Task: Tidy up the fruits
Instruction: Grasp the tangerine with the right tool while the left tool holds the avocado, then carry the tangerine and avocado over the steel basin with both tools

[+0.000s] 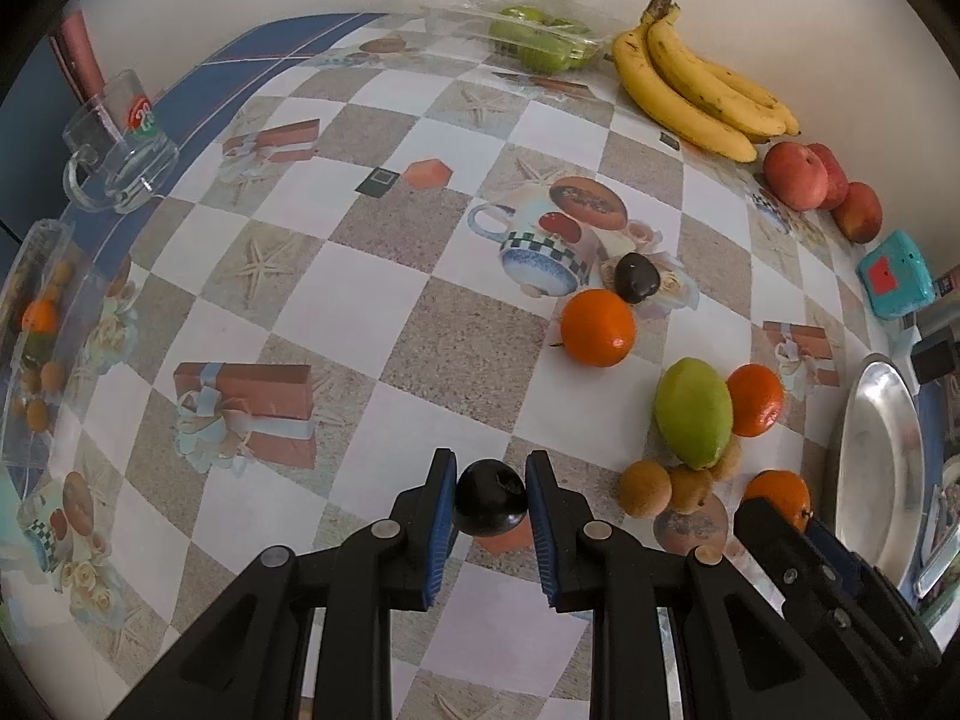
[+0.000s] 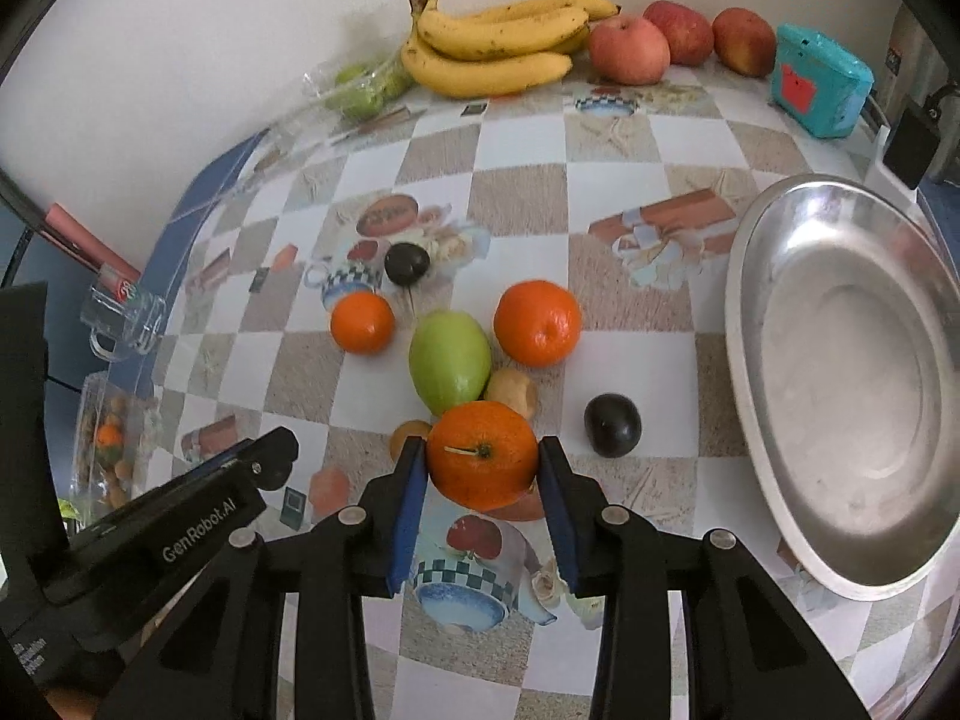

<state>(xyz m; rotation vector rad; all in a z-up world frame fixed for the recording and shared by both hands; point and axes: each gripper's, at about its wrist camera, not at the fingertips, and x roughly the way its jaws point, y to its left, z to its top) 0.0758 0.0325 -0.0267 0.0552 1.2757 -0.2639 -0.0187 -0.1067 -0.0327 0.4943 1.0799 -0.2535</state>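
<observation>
My left gripper is shut on a dark plum just above the checked tablecloth. In the right wrist view my right gripper is shut on an orange, both blue pads pressed against its sides. Beyond it lie a green mango, two more oranges, small brown fruits and two loose plums. The left gripper shows at the left of that view.
An empty metal dish sits at the right. Bananas, red apples and a teal box line the back wall. A plastic box of green fruit, a glass mug and a clear tub stand left.
</observation>
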